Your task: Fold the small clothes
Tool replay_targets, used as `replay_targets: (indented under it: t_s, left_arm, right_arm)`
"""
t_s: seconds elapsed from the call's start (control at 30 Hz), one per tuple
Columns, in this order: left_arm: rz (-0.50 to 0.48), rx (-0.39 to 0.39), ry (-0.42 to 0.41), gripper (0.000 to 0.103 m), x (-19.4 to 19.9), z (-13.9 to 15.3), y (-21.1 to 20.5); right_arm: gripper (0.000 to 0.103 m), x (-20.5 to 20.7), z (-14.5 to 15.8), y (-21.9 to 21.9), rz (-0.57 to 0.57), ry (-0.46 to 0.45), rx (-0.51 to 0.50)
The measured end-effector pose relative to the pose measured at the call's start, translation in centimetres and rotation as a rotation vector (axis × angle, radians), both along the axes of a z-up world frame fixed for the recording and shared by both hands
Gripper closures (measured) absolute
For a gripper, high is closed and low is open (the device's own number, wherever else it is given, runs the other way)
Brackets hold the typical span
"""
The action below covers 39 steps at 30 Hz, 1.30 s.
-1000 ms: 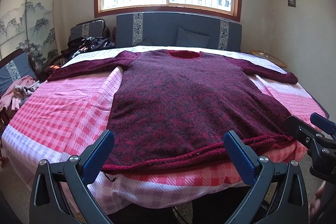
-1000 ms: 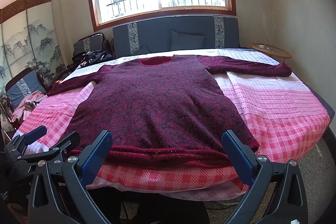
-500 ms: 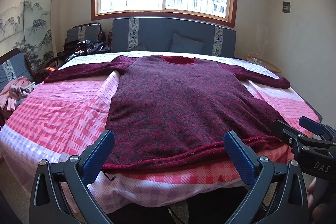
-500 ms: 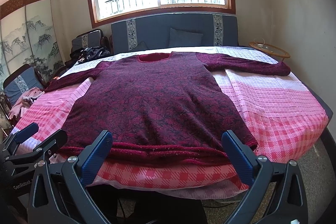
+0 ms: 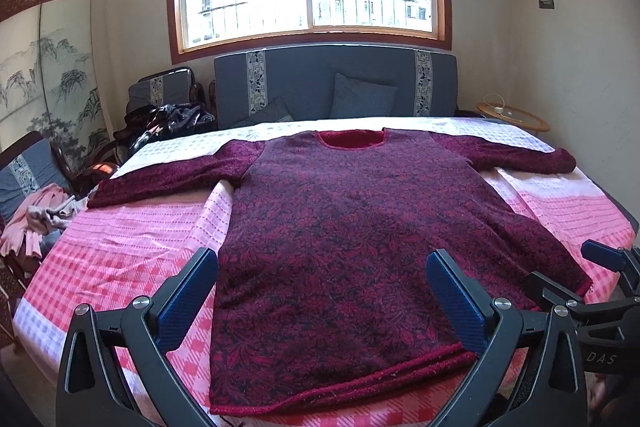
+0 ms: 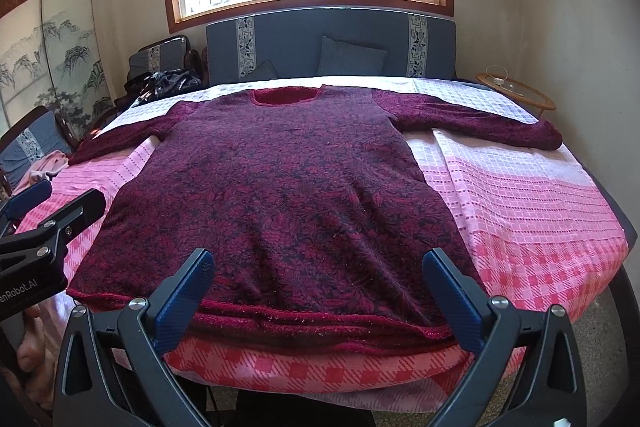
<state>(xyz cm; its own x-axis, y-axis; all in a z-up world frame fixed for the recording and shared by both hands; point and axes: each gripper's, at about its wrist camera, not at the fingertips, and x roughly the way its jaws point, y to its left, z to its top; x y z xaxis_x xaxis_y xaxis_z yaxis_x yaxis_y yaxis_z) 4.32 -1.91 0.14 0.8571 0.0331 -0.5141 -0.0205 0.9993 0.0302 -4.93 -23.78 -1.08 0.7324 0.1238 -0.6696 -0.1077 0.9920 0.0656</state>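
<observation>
The sweater [image 5: 352, 235] lies flat and face-up on the bed [image 5: 120, 251], filling the centre of both views. Its long axis runs from the hem at the bottom of the frame to the neckline [image 5: 351, 139] at upper centre. Both sleeves extend sideways toward the left and right edges of the frame.

The left gripper [image 5: 326, 301] has its fingers spread wide apart, holding nothing. In the left wrist view its fingertips frame the lower left portion of the hem [image 5: 340, 383]. The right gripper [image 6: 320, 297] is likewise fully spread and holds nothing. In the right wrist view its fingertips frame the lower right portion of the hem. Contact with the fabric cannot be confirmed in either view.

Judgement: each gripper is nearest its own hem corner, so the fold probably starts from the hem or from one side toward the centre line.

Material: a thick, fuzzy knit in dark red with a darker leaf pattern on the body. The sleeves are plain dark red. The hem carries a raised ribbed band. The fabric is limp and likely to sag when lifted. The bed cover is a pink and white check weave.
</observation>
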Motion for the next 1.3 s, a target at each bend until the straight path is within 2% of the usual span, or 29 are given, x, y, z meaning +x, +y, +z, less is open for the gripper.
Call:
replay_targets:
  t_s: [0.2,0.4,0.6,0.67,0.73,0.77,0.87,0.9,0.93,1.03,1.1,1.2,1.3]
  left_arm:
    - [0.001,-0.022,0.009,0.000,3.2,1.0,0.1]
    - [-0.014,-0.005,0.059,0.000,6.8,-0.1,-0.6]
    - [0.003,0.005,0.053,0.000,9.3,-1.8,-1.0]
    - [0.016,-0.002,0.066,0.000,10.1,-2.4,-0.8]
    - [0.027,-0.022,0.082,0.000,10.7,-3.0,-0.3]
    - [0.034,-0.031,0.089,0.000,11.0,-3.2,-0.1]
    - [0.052,-0.039,0.115,0.000,11.5,-4.0,0.4]
    - [0.056,-0.040,0.126,0.000,11.8,-4.2,0.5]
    - [0.058,-0.042,0.137,0.000,12.0,-4.4,0.6]
    - [0.070,-0.048,0.172,0.000,12.6,-5.0,1.0]
    - [0.075,-0.050,0.186,0.000,12.8,-5.2,1.3]
    - [0.090,-0.044,0.193,0.000,13.1,-5.2,1.8]
    - [0.103,-0.048,0.203,0.000,13.7,-5.1,2.2]
  right_arm:
    - [0.000,3.6,-0.2,-0.9,0.001,0.016,-0.022]
    - [0.000,7.4,0.0,-3.4,-0.022,0.019,-0.017]
    - [0.000,12.2,-0.1,-7.8,-0.027,0.041,0.062]
    - [0.006,14.2,-0.3,-10.5,-0.015,0.045,0.138]
    - [0.022,16.5,-0.9,-14.3,-0.027,0.069,0.235]
    - [0.025,17.6,-1.3,-16.4,-0.045,0.083,0.290]
    - [0.047,20.9,-2.7,-24.3,-0.159,0.122,0.427]
    - [0.058,22.0,-3.2,-27.1,-0.208,0.136,0.463]
    - [0.062,23.0,-3.9,-29.9,-0.255,0.152,0.497]
    - [0.063,25.5,-6.3,-37.8,-0.406,0.190,0.630]
    - [0.063,26.4,-7.3,-41.8,-0.506,0.189,0.670]
    - [0.063,27.5,-8.1,-45.3,-0.580,0.187,0.681]
    - [0.062,28.1,-9.1,-47.0,-0.632,0.189,0.711]
